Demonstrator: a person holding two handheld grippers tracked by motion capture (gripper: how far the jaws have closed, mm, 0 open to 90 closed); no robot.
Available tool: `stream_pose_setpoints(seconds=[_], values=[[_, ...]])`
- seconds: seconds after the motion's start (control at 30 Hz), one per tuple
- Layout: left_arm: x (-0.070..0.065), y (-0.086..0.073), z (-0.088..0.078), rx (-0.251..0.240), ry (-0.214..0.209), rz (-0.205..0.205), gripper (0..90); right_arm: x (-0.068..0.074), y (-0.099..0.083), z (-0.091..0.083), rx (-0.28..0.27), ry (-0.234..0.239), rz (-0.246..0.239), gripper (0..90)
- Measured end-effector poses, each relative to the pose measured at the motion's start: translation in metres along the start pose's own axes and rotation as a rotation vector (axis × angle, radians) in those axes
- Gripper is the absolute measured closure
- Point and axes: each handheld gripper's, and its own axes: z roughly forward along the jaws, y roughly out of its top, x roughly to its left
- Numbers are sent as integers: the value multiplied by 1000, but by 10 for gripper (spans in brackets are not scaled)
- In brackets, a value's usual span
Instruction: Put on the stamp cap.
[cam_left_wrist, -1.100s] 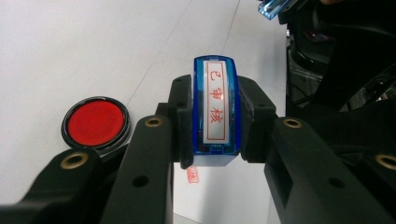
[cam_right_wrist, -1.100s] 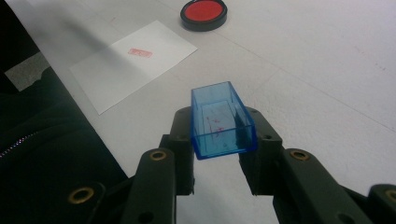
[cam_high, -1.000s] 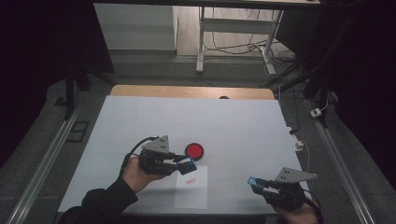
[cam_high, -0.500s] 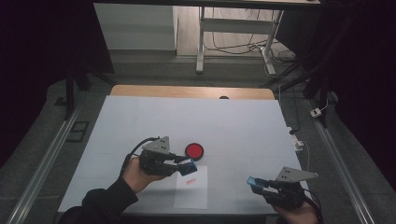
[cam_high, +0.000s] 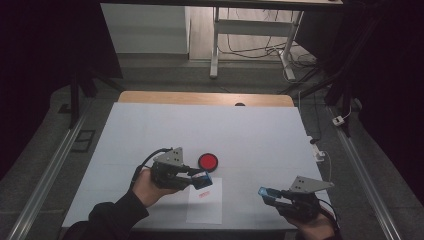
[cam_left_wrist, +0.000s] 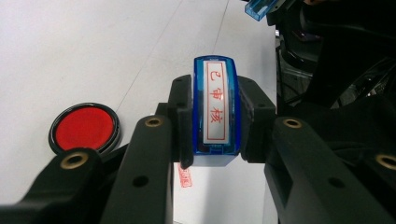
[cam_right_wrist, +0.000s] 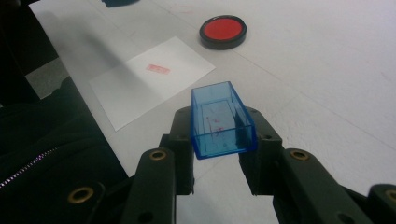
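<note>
Two halves well apart over the counter (cam_high: 150, 130): left gripper (cam_high: 202, 179) clamped on the blue stamp (cam_left_wrist: 215, 109) above the paper (cam_high: 205, 210), right gripper (cam_high: 265, 192) clamped on its open cap (cam_right_wrist: 222, 120), mouth facing the stamp.

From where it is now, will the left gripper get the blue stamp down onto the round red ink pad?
Probably yes: the left gripper, shut on the blue stamp, sits right beside the round red ink pad, with bare table between them.
</note>
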Motion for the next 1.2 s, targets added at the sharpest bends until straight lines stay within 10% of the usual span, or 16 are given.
stream_pose_setpoints(seconds=[1.2], values=[[-1, 2, -1, 0, -22, 84, 701, 14, 32, 52, -13, 183, -126, 686]])
